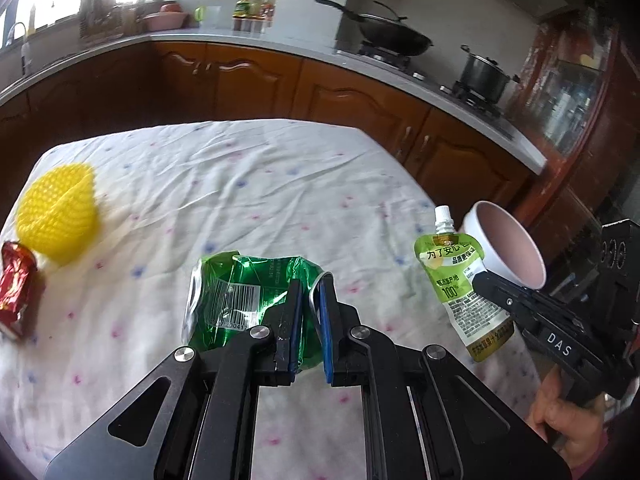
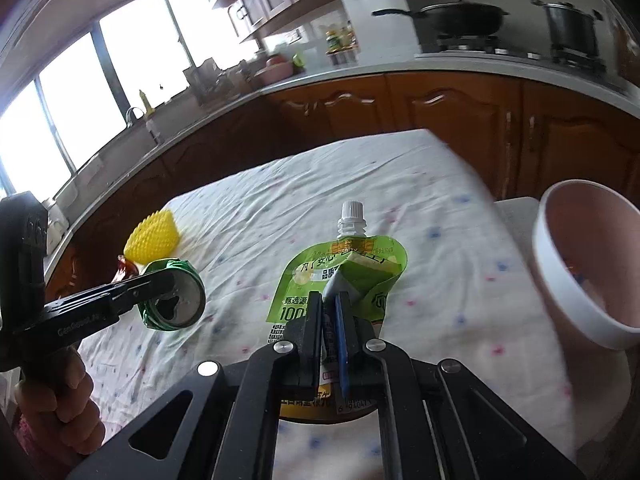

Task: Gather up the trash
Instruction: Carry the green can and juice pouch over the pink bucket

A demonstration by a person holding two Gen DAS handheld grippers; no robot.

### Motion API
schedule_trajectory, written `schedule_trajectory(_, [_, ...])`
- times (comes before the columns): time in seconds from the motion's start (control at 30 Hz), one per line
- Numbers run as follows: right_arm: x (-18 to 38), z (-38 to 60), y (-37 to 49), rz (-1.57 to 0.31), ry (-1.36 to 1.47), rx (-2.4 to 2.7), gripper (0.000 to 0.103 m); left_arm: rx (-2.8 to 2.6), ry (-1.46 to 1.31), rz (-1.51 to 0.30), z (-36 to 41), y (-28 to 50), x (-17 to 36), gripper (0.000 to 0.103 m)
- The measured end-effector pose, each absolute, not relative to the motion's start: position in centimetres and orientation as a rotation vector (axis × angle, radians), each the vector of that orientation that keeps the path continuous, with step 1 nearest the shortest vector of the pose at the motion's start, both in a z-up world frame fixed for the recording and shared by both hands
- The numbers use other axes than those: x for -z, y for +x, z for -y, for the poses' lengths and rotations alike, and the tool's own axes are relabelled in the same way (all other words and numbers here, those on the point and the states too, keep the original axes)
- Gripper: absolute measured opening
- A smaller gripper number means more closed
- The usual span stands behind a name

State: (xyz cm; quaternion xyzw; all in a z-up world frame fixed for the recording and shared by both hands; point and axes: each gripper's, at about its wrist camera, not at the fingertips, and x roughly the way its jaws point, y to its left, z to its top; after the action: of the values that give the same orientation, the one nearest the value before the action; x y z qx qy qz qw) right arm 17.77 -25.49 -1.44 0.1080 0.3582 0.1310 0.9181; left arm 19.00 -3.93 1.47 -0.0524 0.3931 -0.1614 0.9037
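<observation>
Here's the left gripper (image 1: 310,292), clenched hard on the crushed green can (image 1: 244,304), its blue pads biting the can's bent rim, and the can is up off the tablecloth (image 1: 248,184) in that grip. In the right wrist view the same can (image 2: 172,296) shows its silver top and open mouth, hanging at about nine o'clock from the pouch.

Over to the right gripper (image 2: 330,308), and it is clamped too, jaws pinched on the lower half of the green juice pouch (image 2: 340,276), white screw cap pointing to twelve o'clock. The pouch is creased where the pads squeeze it. From the left wrist view, the pouch (image 1: 460,292) sits at three o'clock from the can, held from the right.

Near the pouch, at about two o'clock in the left view, stands the white bowl with a pink inside (image 1: 508,248) (in the right wrist view it fills the three o'clock edge, and something small lies inside, too blurred to name).

Still on the cloth: a yellow knobbly ball (image 1: 58,216) at ten o'clock from the can, and a red crumpled wrapper (image 1: 16,288) touching or just beside it at the frame's nine o'clock edge.

A hand (image 2: 60,408) grips the left tool's handle, low at eight o'clock.
</observation>
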Motion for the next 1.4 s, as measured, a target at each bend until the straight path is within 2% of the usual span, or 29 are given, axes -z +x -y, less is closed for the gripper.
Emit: schedule_trajectory(1.4, [-1.6, 44.5, 12.7, -0.594, 0.394, 0.032, 0.006, 0.689, 0.036, -0.768, 25.9, 19.4, -6.1, 0.007])
